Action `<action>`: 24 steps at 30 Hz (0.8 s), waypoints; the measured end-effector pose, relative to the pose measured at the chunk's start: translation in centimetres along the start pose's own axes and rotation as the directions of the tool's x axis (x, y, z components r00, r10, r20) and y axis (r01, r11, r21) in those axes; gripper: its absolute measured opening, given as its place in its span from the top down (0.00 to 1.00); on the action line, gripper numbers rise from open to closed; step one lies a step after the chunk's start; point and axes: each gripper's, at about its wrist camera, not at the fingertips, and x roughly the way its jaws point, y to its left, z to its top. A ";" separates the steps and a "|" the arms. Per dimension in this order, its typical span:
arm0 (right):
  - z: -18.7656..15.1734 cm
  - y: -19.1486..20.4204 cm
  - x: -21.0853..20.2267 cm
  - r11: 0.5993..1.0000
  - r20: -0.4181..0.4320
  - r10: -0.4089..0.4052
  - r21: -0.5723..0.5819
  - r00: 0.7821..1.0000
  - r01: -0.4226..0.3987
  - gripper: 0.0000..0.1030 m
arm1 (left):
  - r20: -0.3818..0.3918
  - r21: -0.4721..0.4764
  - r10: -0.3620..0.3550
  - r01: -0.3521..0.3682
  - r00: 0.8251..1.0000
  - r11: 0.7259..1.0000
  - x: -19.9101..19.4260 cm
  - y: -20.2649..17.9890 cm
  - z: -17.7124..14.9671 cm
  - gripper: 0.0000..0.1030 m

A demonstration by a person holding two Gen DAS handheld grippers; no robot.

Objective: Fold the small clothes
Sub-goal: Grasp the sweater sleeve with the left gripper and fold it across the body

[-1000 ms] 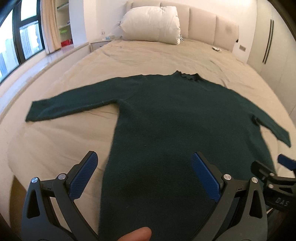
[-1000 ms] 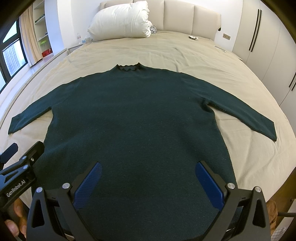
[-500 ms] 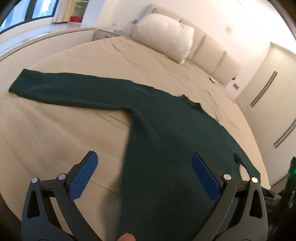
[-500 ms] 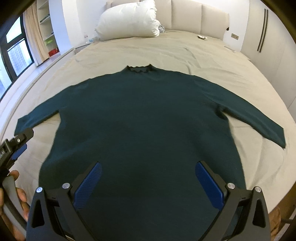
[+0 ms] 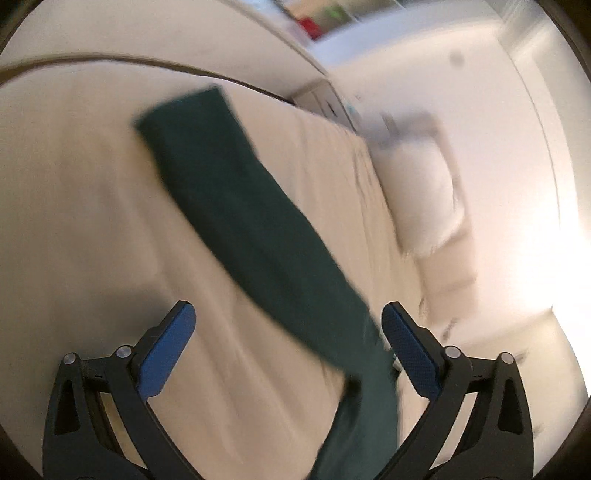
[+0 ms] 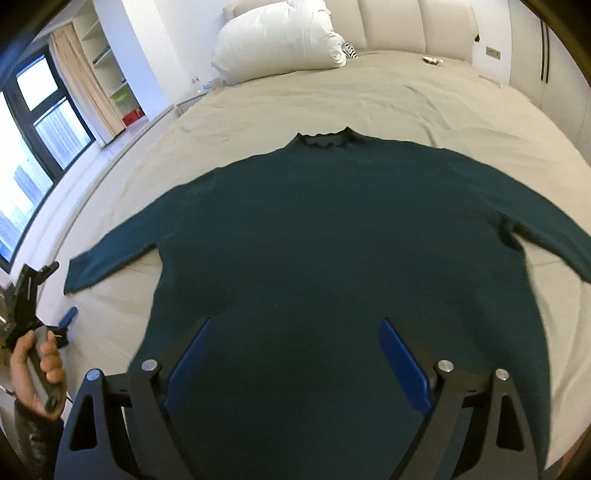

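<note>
Lining up on the sleeve

My left gripper [image 5: 287,345], jaws spread and empty, frames the sweater [image 6: 343,266] sleeve (blurred); right gripper [image 6: 295,363] closing over the hem.

Bare bed sheet [image 6: 388,99] all round my sweater [image 6: 332,240], free beyond the collar and beside both sleeves. Only block up top is the pillow [image 6: 280,40] by the headboard [image 6: 417,26]. My left gripper [image 5: 288,343] has clear sheet either side of the left sleeve [image 5: 236,206], jaws wide
</note>
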 end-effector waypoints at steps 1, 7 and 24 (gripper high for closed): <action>0.1 0.2 0.3 1.000 -0.007 0.005 -0.001 1.000 -0.005 0.11 | 0.000 -0.051 -0.019 0.019 1.000 0.998 0.5 1.0 1.4 0.04; 0.5 0.7 2.4 0.999 -0.043 0.034 0.009 0.998 -0.034 0.14 | 0.026 -0.174 -0.074 0.078 0.997 0.982 2.3 2.9 5.1 0.11; 0.7 -3.1 2.9 0.992 -0.028 0.080 0.097 0.996 -0.077 0.29 | 0.044 -0.004 -0.014 0.014 0.999 1.000 7.2 0.5 8.3 0.86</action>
